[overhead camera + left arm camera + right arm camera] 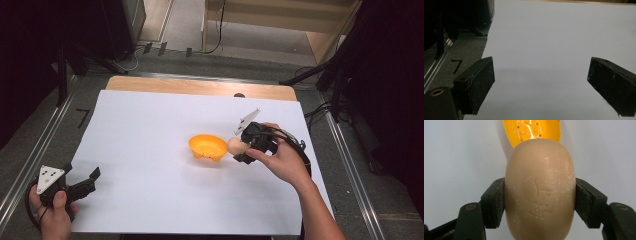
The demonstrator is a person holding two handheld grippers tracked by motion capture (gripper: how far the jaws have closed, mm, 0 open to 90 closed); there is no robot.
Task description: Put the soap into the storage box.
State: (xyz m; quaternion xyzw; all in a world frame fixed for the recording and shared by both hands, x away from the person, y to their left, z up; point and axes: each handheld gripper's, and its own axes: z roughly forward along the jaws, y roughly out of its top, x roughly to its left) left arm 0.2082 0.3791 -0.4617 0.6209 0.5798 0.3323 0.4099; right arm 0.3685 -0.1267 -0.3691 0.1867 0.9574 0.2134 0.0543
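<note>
A beige egg point(235, 145) hangs just right of an orange perforated bowl point(207, 147) in the middle of the white sheet. My right gripper point(239, 148) is shut on it; in the right gripper view both pads press the sides of the egg point(540, 190), with the bowl point(532, 130) beyond it. At the near left edge of the sheet, my left gripper point(82, 179) is held in a hand, open. The left gripper view has nothing between its wide-apart fingers point(477, 85).
The white sheet point(150, 130) covers most of a wooden table, whose bare strip point(200, 86) shows at the far edge. Metal rails point(45, 135) run along both sides. Dark stands and cables sit on the floor beyond the table.
</note>
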